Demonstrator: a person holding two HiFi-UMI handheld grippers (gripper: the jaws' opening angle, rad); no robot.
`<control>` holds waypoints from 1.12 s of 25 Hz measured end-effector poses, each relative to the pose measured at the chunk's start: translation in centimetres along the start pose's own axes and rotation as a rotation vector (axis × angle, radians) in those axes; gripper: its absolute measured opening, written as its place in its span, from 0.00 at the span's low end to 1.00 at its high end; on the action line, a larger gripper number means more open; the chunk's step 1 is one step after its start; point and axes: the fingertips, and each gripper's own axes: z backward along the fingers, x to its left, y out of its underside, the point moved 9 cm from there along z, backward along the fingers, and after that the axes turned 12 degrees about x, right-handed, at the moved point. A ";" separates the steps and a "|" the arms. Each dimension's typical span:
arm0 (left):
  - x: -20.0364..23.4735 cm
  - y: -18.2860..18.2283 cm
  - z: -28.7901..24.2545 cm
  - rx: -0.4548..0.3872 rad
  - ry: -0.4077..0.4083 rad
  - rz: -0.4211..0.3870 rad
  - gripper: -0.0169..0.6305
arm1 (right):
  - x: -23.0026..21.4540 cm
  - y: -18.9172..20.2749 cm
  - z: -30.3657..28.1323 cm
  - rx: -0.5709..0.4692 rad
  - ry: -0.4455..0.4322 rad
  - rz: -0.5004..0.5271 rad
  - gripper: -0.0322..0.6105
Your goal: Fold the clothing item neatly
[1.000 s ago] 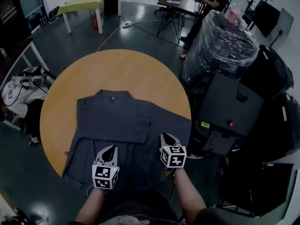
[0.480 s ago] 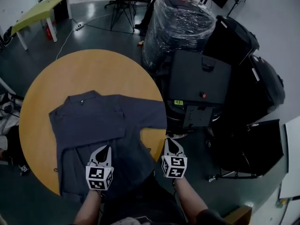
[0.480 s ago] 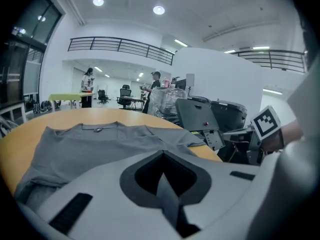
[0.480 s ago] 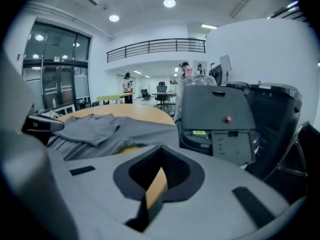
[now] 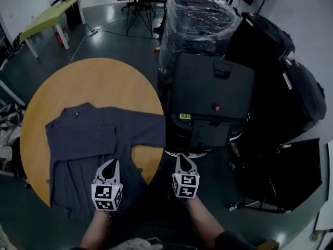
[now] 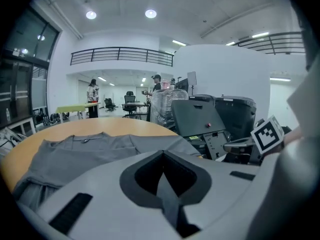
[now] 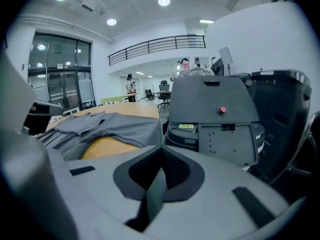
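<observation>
A dark grey shirt (image 5: 88, 139) lies spread on the round wooden table (image 5: 93, 82), collar at the far side, one sleeve reaching to the table's right edge. My left gripper (image 5: 110, 165) is at the shirt's near hem, shut with a strip of grey cloth pinched between its jaws (image 6: 161, 156). My right gripper (image 5: 183, 160) hangs just off the table's near right edge, also shut on a strip of the grey cloth (image 7: 161, 154). The cloth between the two grippers is lost in the dark near my body. The shirt (image 7: 115, 126) lies to the right gripper's left.
A black machine case (image 5: 213, 95) stands right beside the table, with a plastic-wrapped bulk (image 5: 200, 17) behind it. More black cases (image 5: 291, 87) fill the right side. A green table (image 5: 49, 14) and people (image 6: 93, 96) are far off.
The table and shirt now sit further left in the head view. Both grippers have moved to the right along the near edge, and the right one has left the cloth on the tabletop for the table's edge.
</observation>
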 end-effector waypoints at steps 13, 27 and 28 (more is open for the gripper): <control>-11.8 -1.2 -5.5 0.002 -0.140 0.060 0.04 | -5.0 2.5 -4.5 0.064 -0.169 0.097 0.04; -6.2 -0.1 -12.1 -0.037 -0.142 0.026 0.04 | 1.3 9.0 -16.6 0.145 -0.185 0.087 0.22; -6.1 0.0 -12.3 -0.037 -0.136 0.022 0.04 | 1.4 9.2 -17.3 0.145 -0.177 0.081 0.22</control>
